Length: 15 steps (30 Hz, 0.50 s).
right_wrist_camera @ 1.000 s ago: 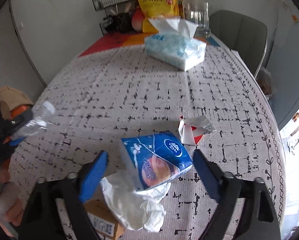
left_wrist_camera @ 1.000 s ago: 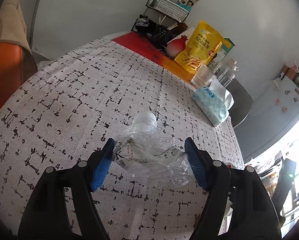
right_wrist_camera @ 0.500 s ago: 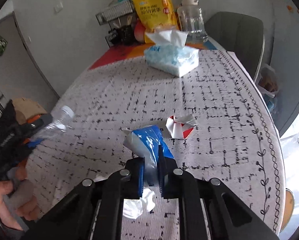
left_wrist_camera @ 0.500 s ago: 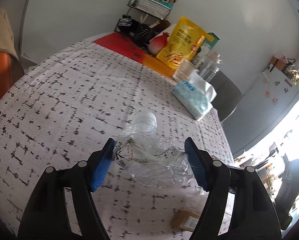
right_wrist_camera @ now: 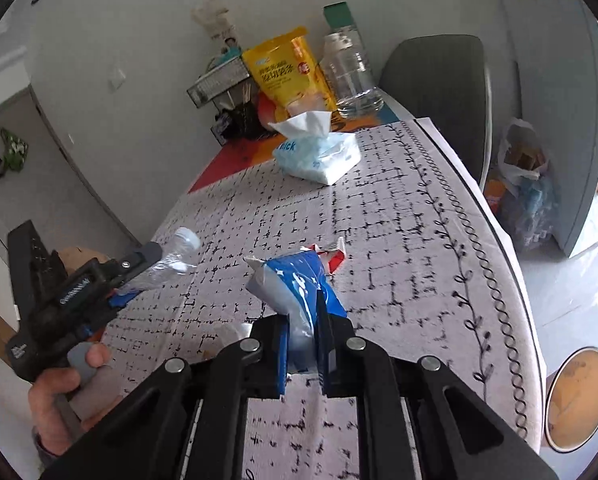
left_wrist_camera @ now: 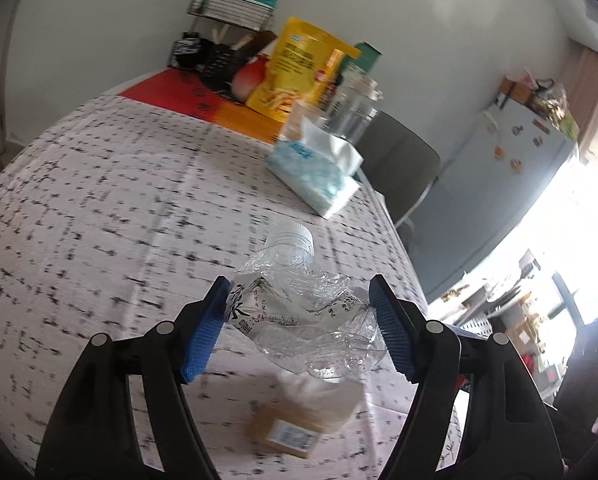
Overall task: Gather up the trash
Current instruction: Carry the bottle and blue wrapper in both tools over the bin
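Note:
My left gripper (left_wrist_camera: 299, 316) is shut on a crushed clear plastic bottle (left_wrist_camera: 299, 308) and holds it above the table; it also shows in the right wrist view (right_wrist_camera: 167, 264). My right gripper (right_wrist_camera: 303, 328) is shut on a blue tissue packet (right_wrist_camera: 295, 292), lifted off the table. A red-and-white wrapper (right_wrist_camera: 333, 258) lies on the tablecloth just beyond the packet. A small brown cardboard box (left_wrist_camera: 287, 430) and a crumpled white tissue (left_wrist_camera: 323, 394) lie on the table below the bottle.
A tissue pack (right_wrist_camera: 319, 156), a yellow snack bag (right_wrist_camera: 287, 70), a clear jar (right_wrist_camera: 351, 80) and a wire rack (left_wrist_camera: 231, 12) stand at the table's far end. A grey chair (right_wrist_camera: 439, 88) and a plastic bag of items (right_wrist_camera: 523, 168) are at the right.
My right gripper closed on the blue tissue packet and lifted it off the table. My left gripper, still holding the bottle, swung to the right over the box and tissue.

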### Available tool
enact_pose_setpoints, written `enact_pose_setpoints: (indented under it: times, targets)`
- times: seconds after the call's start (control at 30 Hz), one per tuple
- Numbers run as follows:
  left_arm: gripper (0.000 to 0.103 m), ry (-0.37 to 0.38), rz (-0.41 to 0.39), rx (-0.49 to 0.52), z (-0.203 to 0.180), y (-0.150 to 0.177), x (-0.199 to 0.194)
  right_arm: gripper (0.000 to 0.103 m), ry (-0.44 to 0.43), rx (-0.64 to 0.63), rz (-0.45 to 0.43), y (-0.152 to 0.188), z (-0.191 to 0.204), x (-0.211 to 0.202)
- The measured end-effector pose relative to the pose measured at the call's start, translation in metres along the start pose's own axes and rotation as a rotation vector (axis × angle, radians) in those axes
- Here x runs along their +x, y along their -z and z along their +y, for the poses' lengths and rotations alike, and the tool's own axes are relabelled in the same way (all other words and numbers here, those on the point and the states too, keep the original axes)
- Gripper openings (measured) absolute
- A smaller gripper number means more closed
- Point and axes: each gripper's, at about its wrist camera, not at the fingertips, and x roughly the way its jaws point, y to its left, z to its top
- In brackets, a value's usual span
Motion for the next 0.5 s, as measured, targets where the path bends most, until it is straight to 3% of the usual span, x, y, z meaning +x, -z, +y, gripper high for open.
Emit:
enact_pose_setpoints:
  times: [0.1,0.37,0.4,0.5]
  targets:
    - [0.071,0.011,0.015,0.026,-0.017,0.007,0.006,0.012,-0.009,0.016,0.01,0.006,-0.011,-0.006]
    - [0.071,0.004,0.053,0.055,-0.035,0.02,0.018,0.016,0.08,0.072,0.113,0.034,-0.045,0.012]
    - [0.071,0.002,0.055,0.057,-0.035,0.02,0.019,0.019,0.081,0.085,0.116,0.035,-0.05,0.015]
    - [0.071,-0.006,0.054,0.065,-0.037,0.019,0.019,0.039,0.084,0.108,0.106,0.035,-0.057,0.014]
